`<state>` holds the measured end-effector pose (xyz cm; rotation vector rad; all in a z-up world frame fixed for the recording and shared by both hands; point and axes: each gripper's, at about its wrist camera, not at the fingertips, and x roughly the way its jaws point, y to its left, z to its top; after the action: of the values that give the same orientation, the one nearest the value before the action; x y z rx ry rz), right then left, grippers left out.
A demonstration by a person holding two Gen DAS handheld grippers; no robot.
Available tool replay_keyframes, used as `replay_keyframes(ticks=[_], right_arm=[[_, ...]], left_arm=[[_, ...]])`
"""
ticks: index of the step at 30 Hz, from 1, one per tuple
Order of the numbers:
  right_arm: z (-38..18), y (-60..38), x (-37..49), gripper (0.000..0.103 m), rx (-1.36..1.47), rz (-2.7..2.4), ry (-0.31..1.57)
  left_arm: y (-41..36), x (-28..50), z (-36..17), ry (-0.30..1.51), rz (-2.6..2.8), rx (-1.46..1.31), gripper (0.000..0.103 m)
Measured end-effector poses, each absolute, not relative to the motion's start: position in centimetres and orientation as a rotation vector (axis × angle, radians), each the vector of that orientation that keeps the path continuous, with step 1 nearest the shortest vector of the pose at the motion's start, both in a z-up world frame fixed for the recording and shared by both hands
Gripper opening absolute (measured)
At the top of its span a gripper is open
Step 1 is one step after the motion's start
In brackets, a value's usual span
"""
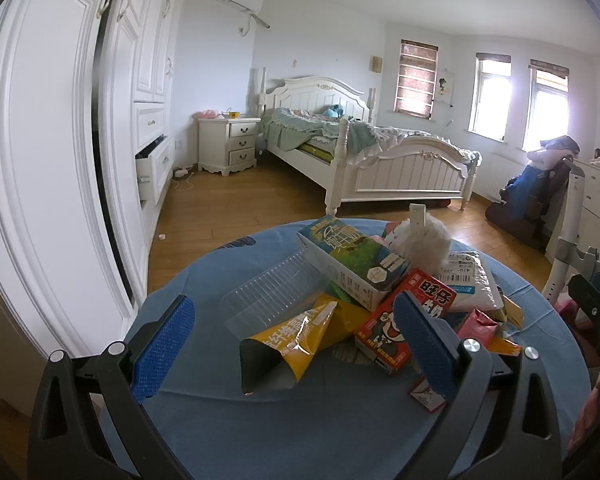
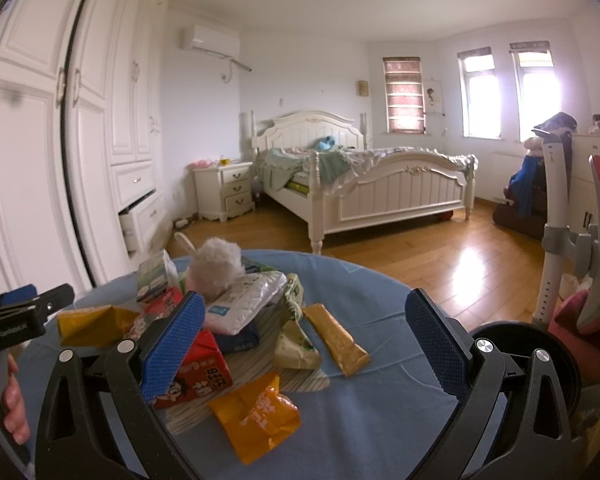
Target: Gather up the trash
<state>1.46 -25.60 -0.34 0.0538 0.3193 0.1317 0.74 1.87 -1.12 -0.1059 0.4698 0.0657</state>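
Round blue-clothed desk (image 1: 340, 420) bearing our trash heap, red carton (image 1: 404, 320) printed "旺仔", green-and-white box (image 1: 352, 260), orange crumpled wrapper (image 2: 256, 412), our left claw (image 1: 296, 344) and right claw (image 2: 304, 340) both wide open, empty.

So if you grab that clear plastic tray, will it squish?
Probably. The clear plastic tray looks thin and ribbed, so it would likely flex or crackle when pinched. It looks empty, so probably very light. The green carton leans on it and might slide when it moves.
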Motion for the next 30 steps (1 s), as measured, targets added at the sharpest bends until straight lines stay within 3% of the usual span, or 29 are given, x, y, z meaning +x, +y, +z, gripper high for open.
replay_keyframes(ticks=[30], right_arm=[[-0.40, -25.70, 1.52, 0.099, 0.055, 0.132, 0.321]], left_arm=[[2.12, 0.84, -1.31, 0.476, 0.069, -0.114, 0.098]])
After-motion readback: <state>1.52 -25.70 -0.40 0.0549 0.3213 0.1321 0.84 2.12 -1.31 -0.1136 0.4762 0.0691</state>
